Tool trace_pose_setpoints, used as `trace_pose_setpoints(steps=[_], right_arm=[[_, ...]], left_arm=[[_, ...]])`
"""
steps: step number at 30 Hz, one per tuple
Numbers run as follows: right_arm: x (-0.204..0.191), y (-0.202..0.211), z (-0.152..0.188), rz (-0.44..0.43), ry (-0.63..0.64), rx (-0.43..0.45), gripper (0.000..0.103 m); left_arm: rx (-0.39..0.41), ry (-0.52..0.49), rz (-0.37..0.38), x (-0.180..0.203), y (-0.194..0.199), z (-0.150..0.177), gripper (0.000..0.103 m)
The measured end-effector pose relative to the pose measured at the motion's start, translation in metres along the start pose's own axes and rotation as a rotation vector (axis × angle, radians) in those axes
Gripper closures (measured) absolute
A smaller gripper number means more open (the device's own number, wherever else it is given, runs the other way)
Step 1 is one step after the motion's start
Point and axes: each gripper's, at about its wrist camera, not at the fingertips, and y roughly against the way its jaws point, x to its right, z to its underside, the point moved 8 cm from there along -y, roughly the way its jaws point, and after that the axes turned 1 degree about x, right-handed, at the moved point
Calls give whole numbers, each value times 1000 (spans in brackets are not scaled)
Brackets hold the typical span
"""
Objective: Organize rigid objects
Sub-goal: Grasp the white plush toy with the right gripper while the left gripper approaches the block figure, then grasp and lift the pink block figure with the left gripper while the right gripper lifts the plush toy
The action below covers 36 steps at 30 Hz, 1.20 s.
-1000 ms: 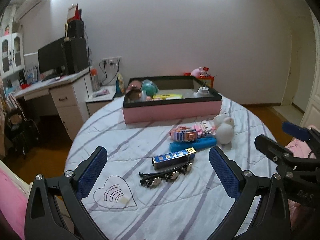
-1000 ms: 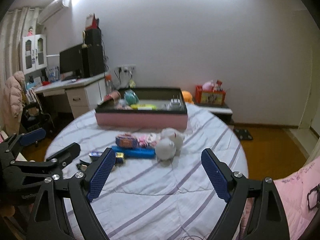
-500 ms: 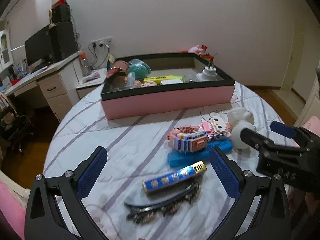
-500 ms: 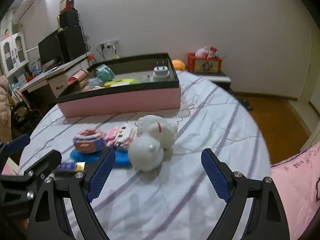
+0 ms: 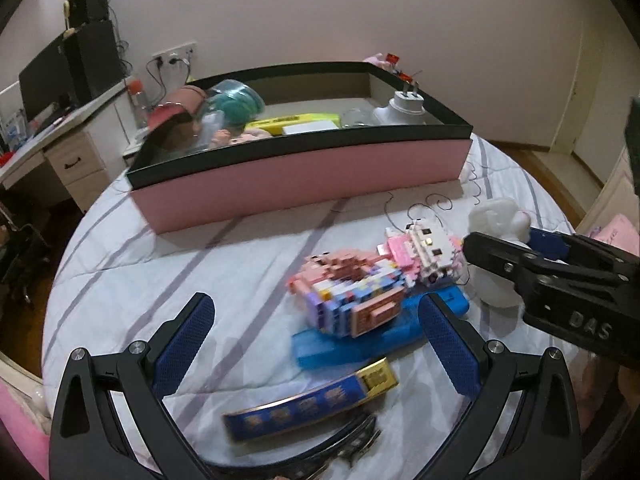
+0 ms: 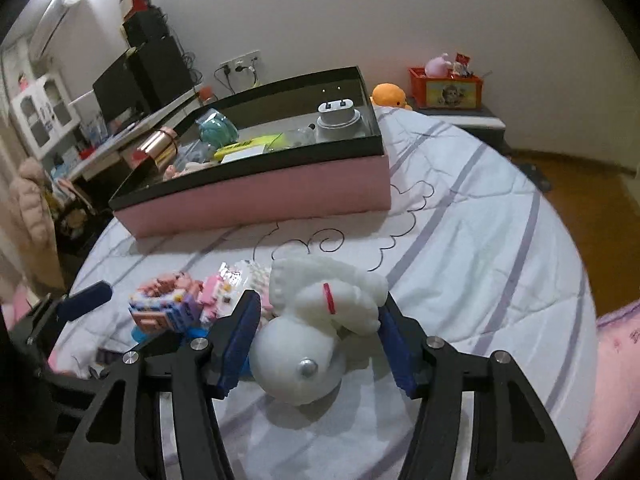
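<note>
Right gripper (image 6: 316, 336) pitched down, jaws just been closing, now about half width with the white dog figure (image 6: 320, 320) between them; blue pads (image 6: 240, 332) right at its sides, can't confirm they're pressing. Left gripper (image 5: 316, 344) also angled down, jaws spread wide, nothing gripped, pads (image 5: 184, 340) clear of everything. From my left wrist view the right gripper comes in from the right edge

The right claw (image 6: 316, 340), jaws just closing, straddles the white dog figure (image 6: 316, 320) on the striped bedspread (image 6: 480, 240).
</note>
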Motion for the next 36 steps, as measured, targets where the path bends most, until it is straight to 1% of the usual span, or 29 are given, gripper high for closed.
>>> trace_pose_setpoints(steps=[5, 9, 13, 17, 19, 20, 21, 22, 24, 28, 31, 36], right_arm=[[17, 12, 1, 78, 9, 24, 43], [23, 14, 0, 73, 3, 27, 43], [22, 15, 0, 81, 16, 27, 43], [21, 12, 0, 95, 33, 26, 43], [20, 11, -1, 103, 40, 27, 43], [19, 10, -1, 112, 45, 27, 43], [19, 8, 0, 127, 54, 22, 43], [19, 7, 0, 133, 57, 21, 42], [21, 4, 3, 140, 53, 11, 42], [24, 1, 5, 132, 38, -2, 42], [20, 7, 3, 130, 50, 23, 42], [10, 24, -1, 100, 41, 77, 42]], left_arm=[[-28, 19, -24, -2, -12, -5, 0], [-35, 55, -41, -11, -19, -6, 0], [-36, 74, -101, -22, -19, -4, 2], [-58, 82, -98, -28, -24, -1, 19], [-63, 67, -97, -27, -26, -3, 24], [-65, 53, -97, -26, -28, -4, 32], [-62, 44, -93, -24, -29, -5, 45], [-55, 39, -85, -22, -28, -6, 48], [-49, 25, -88, -20, -27, -7, 49], [-22, 34, -67, -20, -20, -8, 49], [10, 36, -67, -21, -8, -10, 49], [67, 36, -65, -22, 19, -13, 49]])
